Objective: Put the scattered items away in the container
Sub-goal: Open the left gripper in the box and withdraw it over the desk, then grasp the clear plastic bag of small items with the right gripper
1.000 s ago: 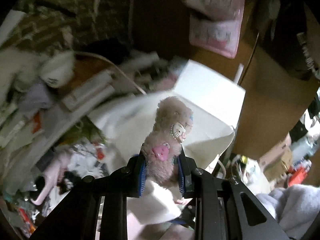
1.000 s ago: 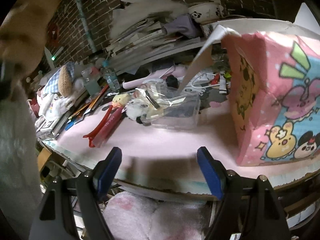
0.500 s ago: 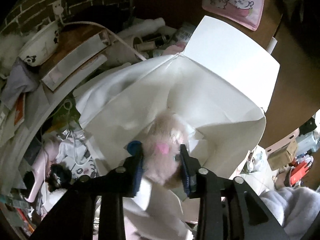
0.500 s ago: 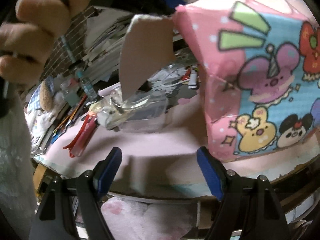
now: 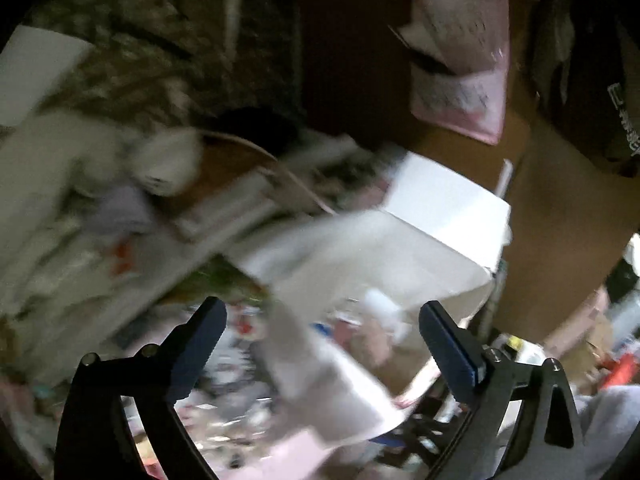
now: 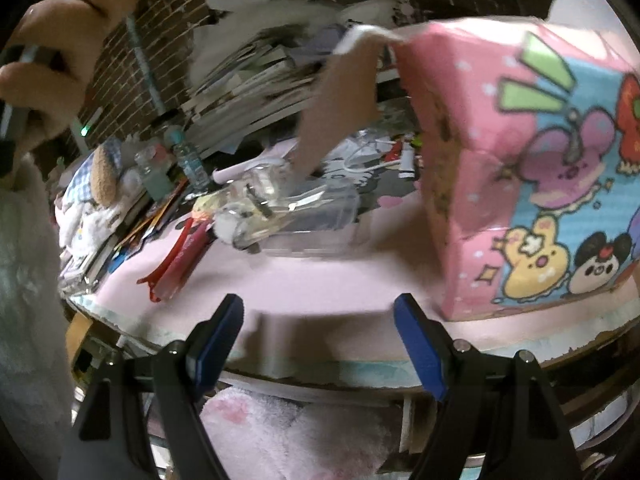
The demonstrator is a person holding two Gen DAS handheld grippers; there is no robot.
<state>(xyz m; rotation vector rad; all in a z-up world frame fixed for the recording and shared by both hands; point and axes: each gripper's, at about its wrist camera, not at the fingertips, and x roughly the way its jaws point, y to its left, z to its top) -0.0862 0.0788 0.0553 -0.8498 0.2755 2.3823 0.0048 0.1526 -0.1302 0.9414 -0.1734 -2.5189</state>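
Note:
The container is a pink cartoon-printed box (image 6: 520,184) with white inner flaps, standing on the pink table top. In the left wrist view I look down on its open white flaps (image 5: 448,216); the image is blurred by motion. My left gripper (image 5: 320,340) is open and empty above the box opening. A pale pinkish shape (image 5: 372,336) lies inside the box, too blurred to identify. My right gripper (image 6: 320,328) is open and empty at the table's front edge. A red hair clip (image 6: 180,256) and a clear plastic case (image 6: 288,212) lie on the table.
Stacks of papers and books (image 6: 248,80) rise behind the table against a brick wall. A plush toy (image 6: 104,176) and small bottles (image 6: 192,160) sit at the left. My hand (image 6: 48,68) on the left gripper shows at the upper left. A brown cabinet (image 5: 560,220) stands beside the box.
My left gripper has opened and let go of the pink plush toy over the box, then pulled up and back. The right gripper stayed open, roughly in place.

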